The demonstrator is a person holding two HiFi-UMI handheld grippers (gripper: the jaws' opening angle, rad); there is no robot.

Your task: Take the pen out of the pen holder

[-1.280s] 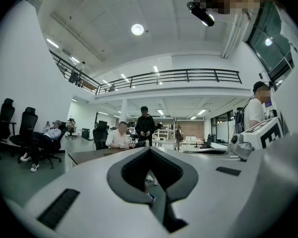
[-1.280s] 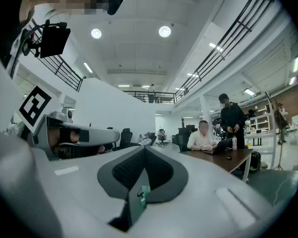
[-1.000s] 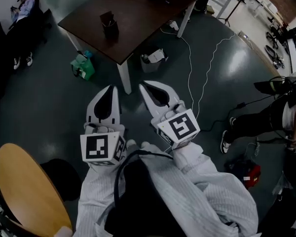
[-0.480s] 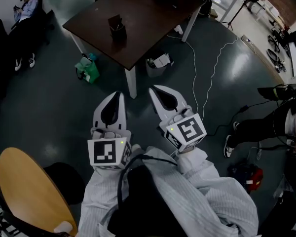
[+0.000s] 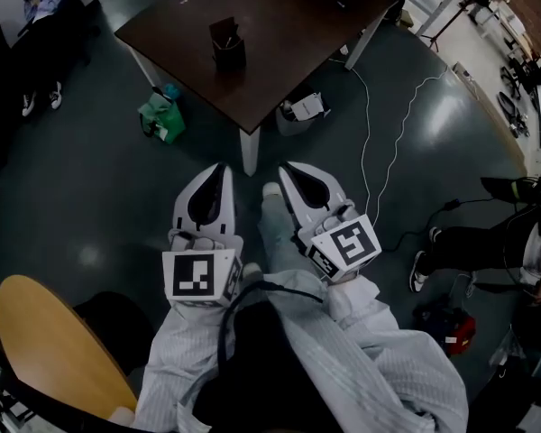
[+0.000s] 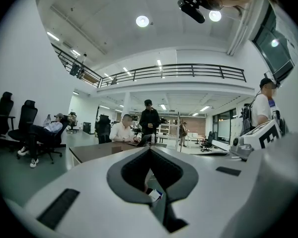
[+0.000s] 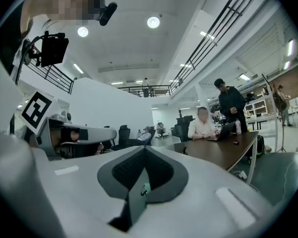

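Head view: both tongs closed and empty, short of the worktop.
Over the floor (image 5: pixel 90 179), the left tongs (image 5: pixel 218 171) and right tongs (image 5: pixel 288 168) sit side by side. Each has its jaws pressed together with nothing between them, tips aimed at the dark worktop (image 5: pixel 288 52). The pen holder (image 5: pixel 227 45) stands on that worktop, well apart from both tongs, roughly in line with the left one. Its contents are too small to identify.
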